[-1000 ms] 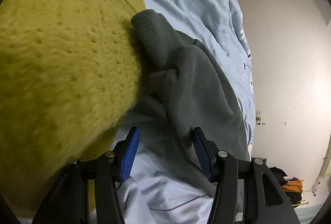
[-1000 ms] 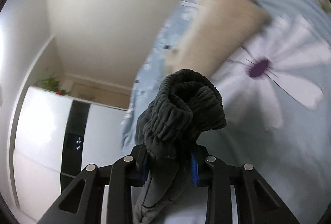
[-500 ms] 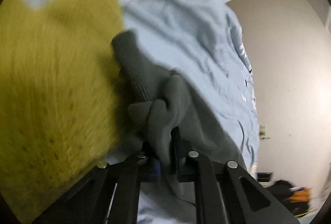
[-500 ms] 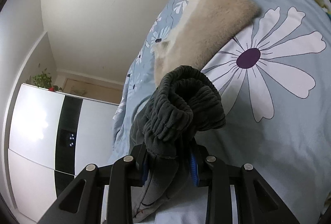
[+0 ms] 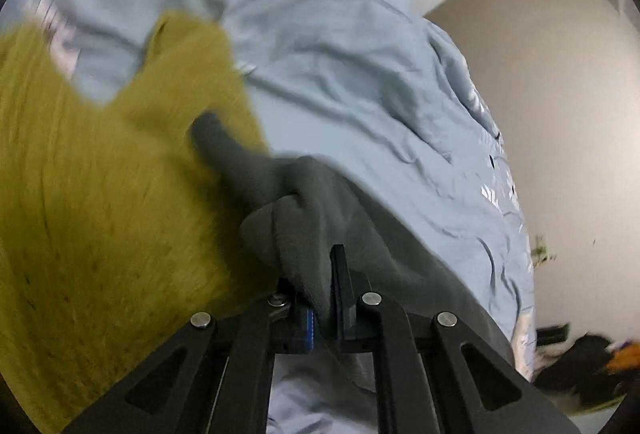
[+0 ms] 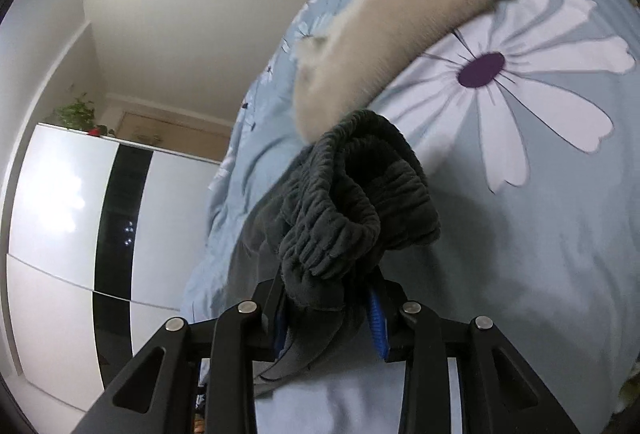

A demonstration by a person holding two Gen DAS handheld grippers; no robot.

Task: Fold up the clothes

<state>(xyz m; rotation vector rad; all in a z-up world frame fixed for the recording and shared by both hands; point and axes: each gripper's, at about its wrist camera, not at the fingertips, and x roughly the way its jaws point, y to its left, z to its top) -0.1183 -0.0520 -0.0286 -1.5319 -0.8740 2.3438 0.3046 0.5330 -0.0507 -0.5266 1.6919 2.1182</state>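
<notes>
**Both grippers pinching the grey garment above the bed**

We are holding the dark grey garment at two points. Our left gripper is clamping a bunched fold near the ribbed cuff, its jaws drawn narrow with the fabric squeezed between them. Our right gripper is pinching the gathered elastic band, which is spilling up and over the blue pads. We are judging that these two holds, one near a cuff and one at the waistband or hem, are meant to let us stretch the piece out along its length before laying it flat for a fold.

The garment is hanging between the grippers and trailing down over the light blue bedspread. The cuff is lying against a mustard-yellow knit on the left, so we are taking care not to drag that piece along. In the right wrist view a beige fuzzy garment is resting just beyond the band, beside a large printed daisy.

We are finding no readable brand, label or writing anywhere; the wardrobe is showing only glare on its panels.
</notes>
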